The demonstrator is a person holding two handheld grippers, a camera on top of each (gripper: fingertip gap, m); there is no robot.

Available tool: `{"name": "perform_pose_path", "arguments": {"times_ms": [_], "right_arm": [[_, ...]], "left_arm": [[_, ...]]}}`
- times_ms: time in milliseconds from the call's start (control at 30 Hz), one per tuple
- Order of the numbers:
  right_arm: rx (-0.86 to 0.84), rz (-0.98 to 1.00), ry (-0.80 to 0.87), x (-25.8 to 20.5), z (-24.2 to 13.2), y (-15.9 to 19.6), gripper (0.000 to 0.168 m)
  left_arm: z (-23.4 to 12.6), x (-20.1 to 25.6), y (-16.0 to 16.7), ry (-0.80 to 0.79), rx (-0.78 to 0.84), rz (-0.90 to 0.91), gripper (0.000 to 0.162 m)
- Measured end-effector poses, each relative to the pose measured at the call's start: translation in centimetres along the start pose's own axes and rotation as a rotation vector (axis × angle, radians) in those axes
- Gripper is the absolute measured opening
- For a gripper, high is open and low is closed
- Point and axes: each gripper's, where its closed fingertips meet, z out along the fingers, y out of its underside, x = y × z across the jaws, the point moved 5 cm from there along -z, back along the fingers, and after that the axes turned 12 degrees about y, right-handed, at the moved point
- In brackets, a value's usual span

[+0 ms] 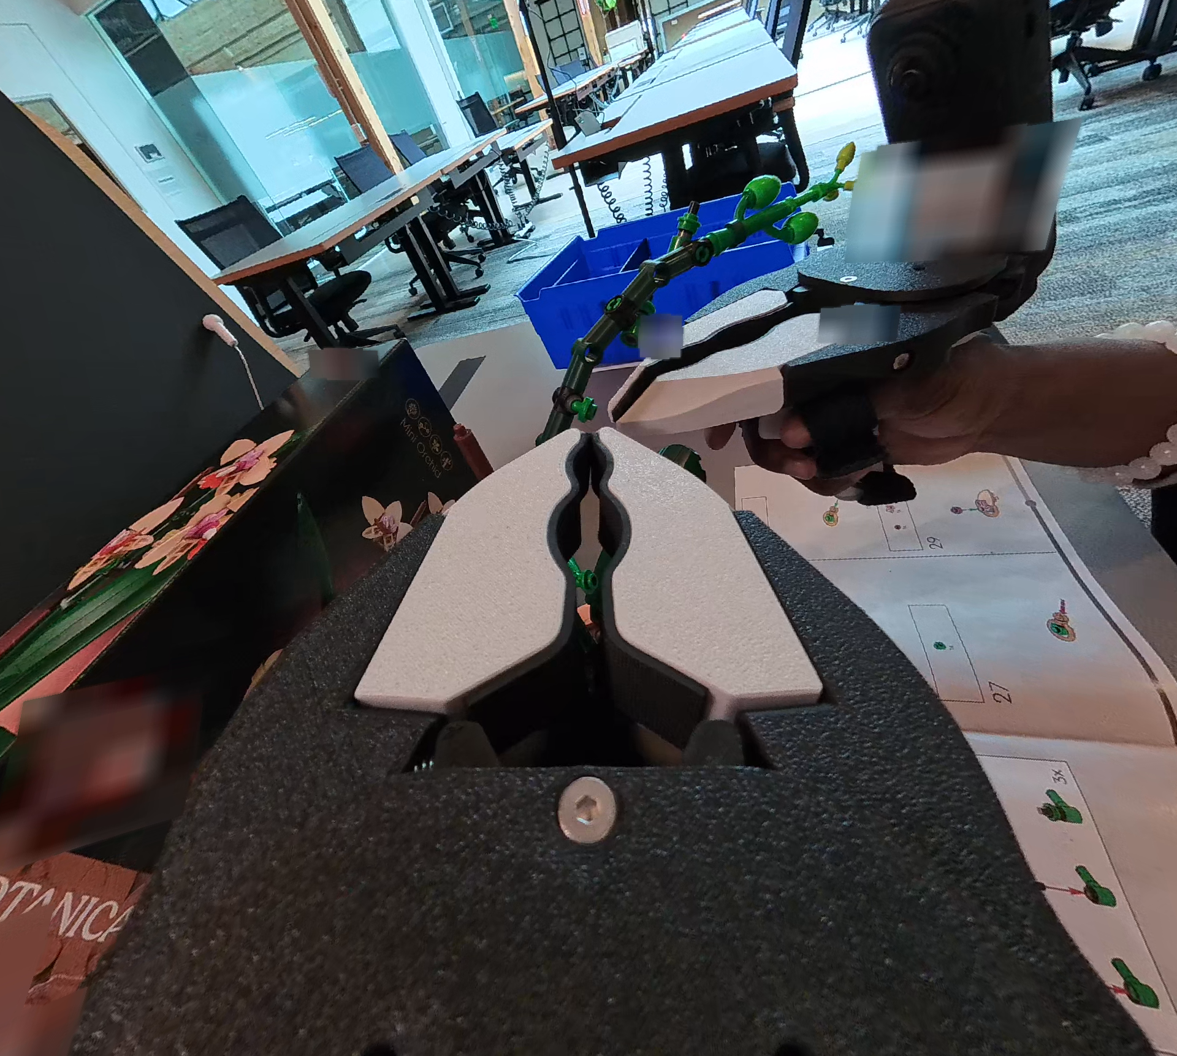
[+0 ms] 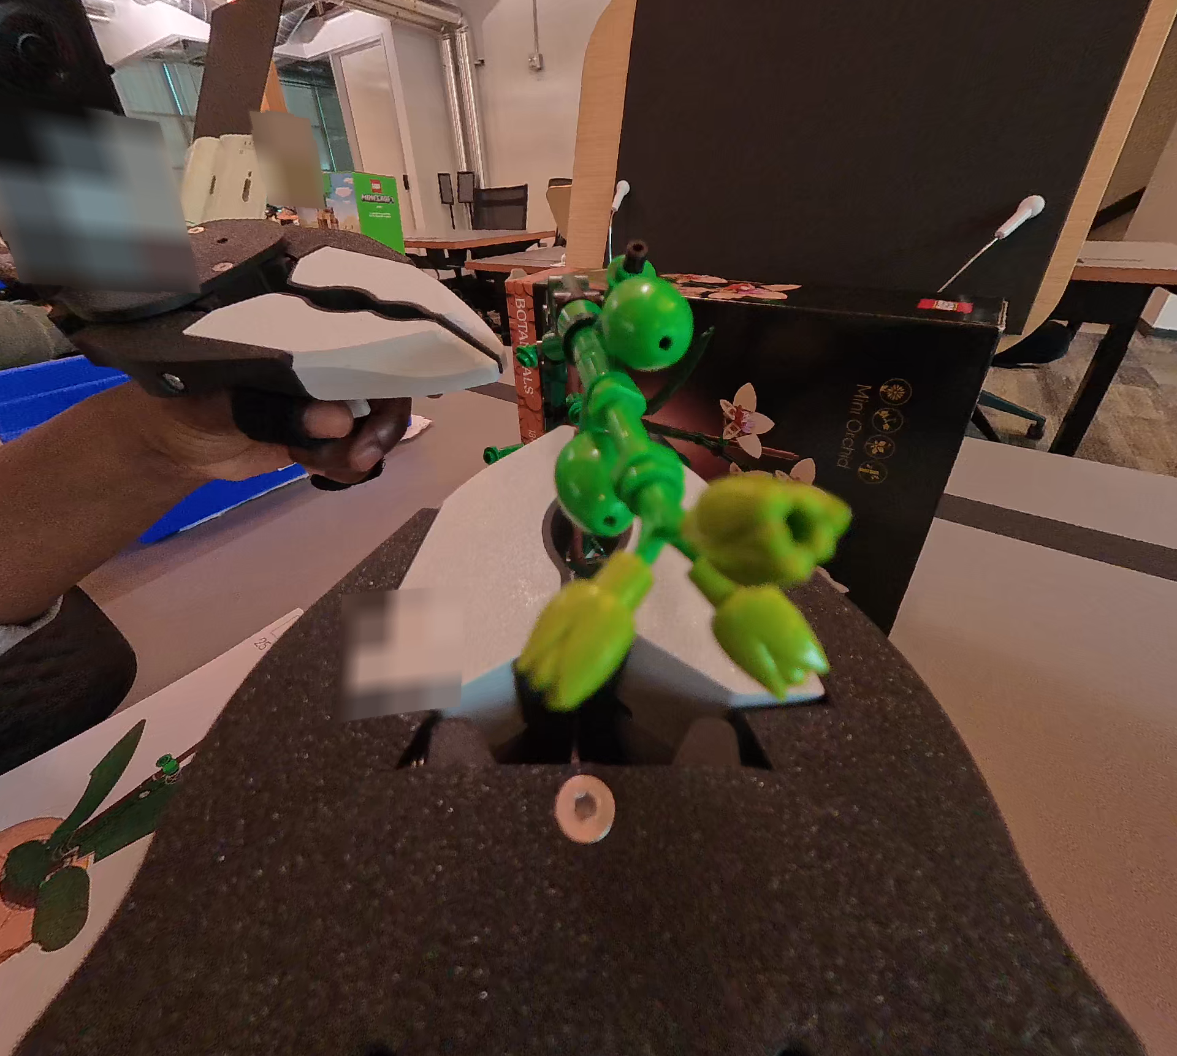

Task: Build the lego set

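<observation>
Left claw (image 1: 589,443) is closed, tips touching. There's a bit of green showing through the wavy gap further back, but I honestly can't tell if it's pinching that or just hovering over it. The right claw (image 1: 616,420) comes in from the side and also looks closed. Its tip is just beside the stem (image 1: 627,296), and I don't see anything in it. The stem comes up from right behind the left tips and arcs over the right claw toward its camera; the bottom end is hidden. My guess is the left one is there to steady the low end while the right goes for one of the little side pegs, since a long bendy chain like that would flop otherwise. Counting it up: two claws, one stem, two round green buds (image 2: 646,322), and three lime ones (image 2: 764,522) at the tip, which are blurry up close. One orchid box (image 2: 828,388) stands behind on the table (image 2: 1019,675), probably propped there as a reference. One blue bin (image 1: 573,299) sits further back, and one instruction sheet (image 1: 955,611) lies open by the right hand (image 1: 923,433).
</observation>
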Motion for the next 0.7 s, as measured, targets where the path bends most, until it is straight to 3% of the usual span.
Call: {"name": "perform_pose_path", "arguments": {"times_ms": [333, 567, 700], "right_arm": [[0.015, 0.028, 0.025, 0.7, -1.5, 0.5, 0.005], [0.155, -0.014, -0.025, 1.1, -2.0, -0.8, 0.024], [0.243, -0.051, -0.062, 1.0, -1.0, -1.8, 0.025]], "left_arm": [[0.0, 0.0, 0.0, -0.001, -0.003, -0.001, 0.0], [0.0, 0.1, -0.1, 0.0, 0.0, 0.001, 0.0], [0.0, 0.1, -0.1, 0.0, -0.001, 0.005, 0.0]]}}
